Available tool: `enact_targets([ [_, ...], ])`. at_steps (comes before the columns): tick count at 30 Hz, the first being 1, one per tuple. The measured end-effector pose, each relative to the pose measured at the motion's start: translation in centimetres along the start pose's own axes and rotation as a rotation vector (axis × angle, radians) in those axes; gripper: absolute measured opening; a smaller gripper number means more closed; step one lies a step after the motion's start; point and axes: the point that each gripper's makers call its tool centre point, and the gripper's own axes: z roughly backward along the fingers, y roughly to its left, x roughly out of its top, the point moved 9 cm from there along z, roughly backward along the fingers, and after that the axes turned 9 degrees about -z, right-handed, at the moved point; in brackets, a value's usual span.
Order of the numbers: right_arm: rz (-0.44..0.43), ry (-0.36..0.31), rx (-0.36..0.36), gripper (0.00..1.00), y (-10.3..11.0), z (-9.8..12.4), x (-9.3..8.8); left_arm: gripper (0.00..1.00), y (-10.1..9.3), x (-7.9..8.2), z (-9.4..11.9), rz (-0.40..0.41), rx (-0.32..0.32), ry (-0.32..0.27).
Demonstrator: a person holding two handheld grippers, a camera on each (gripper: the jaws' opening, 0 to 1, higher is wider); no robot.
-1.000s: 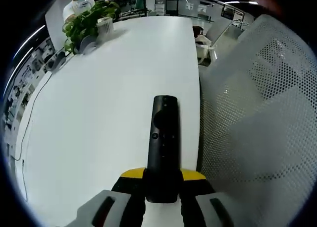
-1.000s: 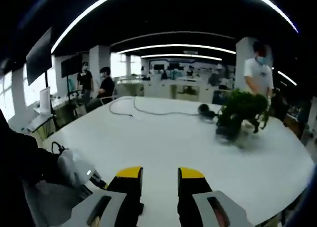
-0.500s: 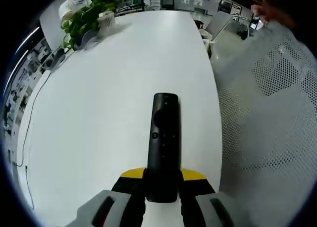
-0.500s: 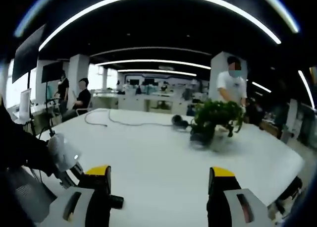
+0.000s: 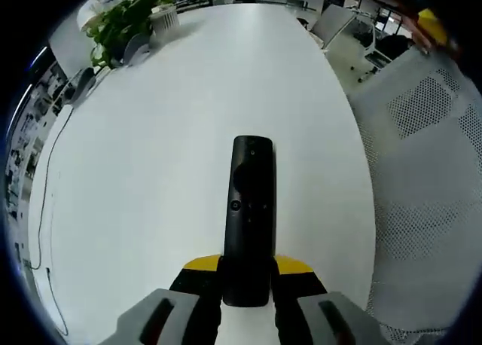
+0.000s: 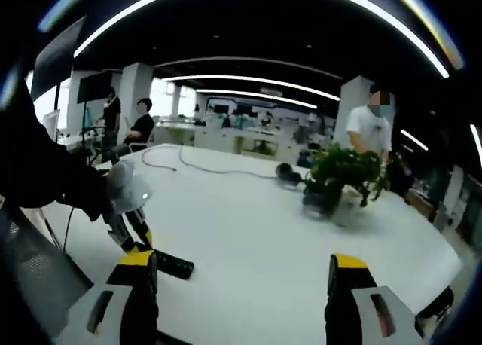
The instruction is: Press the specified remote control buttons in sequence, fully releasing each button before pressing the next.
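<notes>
Left gripper view: the black remote control (image 5: 249, 218) runs lengthwise straight out from the left gripper (image 5: 248, 268), its near end clamped between the yellow-tipped jaws, its far end held out over the white table (image 5: 151, 157). In the right gripper view, the right gripper (image 6: 241, 273) stands spread wide, grasping nothing, with the remote low at left.

One remote (image 5: 249, 217) and one white table (image 5: 151, 149) under it. One potted plant (image 6: 343, 175) — one pair of headphones (image 6: 287, 173) beside it, one cable (image 6: 196, 163) looping across the far end. Two grippers: left (image 5: 248, 273), right (image 6: 239, 273). Three people in the background — two (image 6: 126, 123) together, one (image 6: 369, 126) apart. One mesh chair (image 5: 433, 172).
</notes>
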Motion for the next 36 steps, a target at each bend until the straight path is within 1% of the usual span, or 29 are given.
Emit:
enact_targets([
  [2, -0.010, 0.009, -0.004, 0.91, -0.1, 0.0, -0.1, 0.25, 0.4, -0.1, 0.0, -0.017, -0.008, -0.001],
  [3, -0.020, 0.026, -0.003, 0.91, -0.1, -0.1, -0.2, 0.25, 0.7, -0.1, 0.0, -0.033, -0.012, 0.001],
  [5, -0.022, 0.038, -0.007, 0.91, -0.1, -0.1, -0.3, 0.25, 1.2, -0.1, 0.0, -0.040, -0.016, 0.005],
  [8, -0.016, 0.062, -0.019, 0.91, -0.2, -0.1, -0.4, 0.25, 2.4, 0.0, 0.0, -0.035, -0.016, 0.013],
  [14, -0.021, 0.083, -0.022, 0.88, -0.3, -0.2, -0.5, 0.25, 4.4, -0.2, -0.1, -0.035, -0.018, 0.015],
  [17, -0.017, 0.091, -0.023, 0.87, -0.3, -0.3, -0.5, 0.25, 5.6, -0.1, -0.1, -0.036, -0.021, 0.024],
  [21, -0.029, 0.081, -0.020, 0.87, -0.3, -0.2, -0.3, 0.25, 7.0, 0.0, -0.1, -0.032, -0.027, 0.037],
  [24, -0.020, 0.106, -0.024, 0.85, -0.3, -0.5, -0.5, 0.25, 8.3, 0.2, -0.2, -0.030, -0.030, 0.053],
  [28, -0.020, 0.101, -0.020, 0.84, -0.2, -0.5, -0.4, 0.25, 9.8, 0.3, -0.1, -0.037, -0.037, 0.063],
  [32, -0.015, 0.120, -0.018, 0.83, -0.2, -0.6, -0.4, 0.25, 11.6, 0.4, -0.2, -0.034, -0.037, 0.066],
  [36, -0.020, 0.117, -0.021, 0.82, -0.3, -0.6, -0.4, 0.25, 12.9, 0.7, -0.3, -0.045, -0.043, 0.086],
])
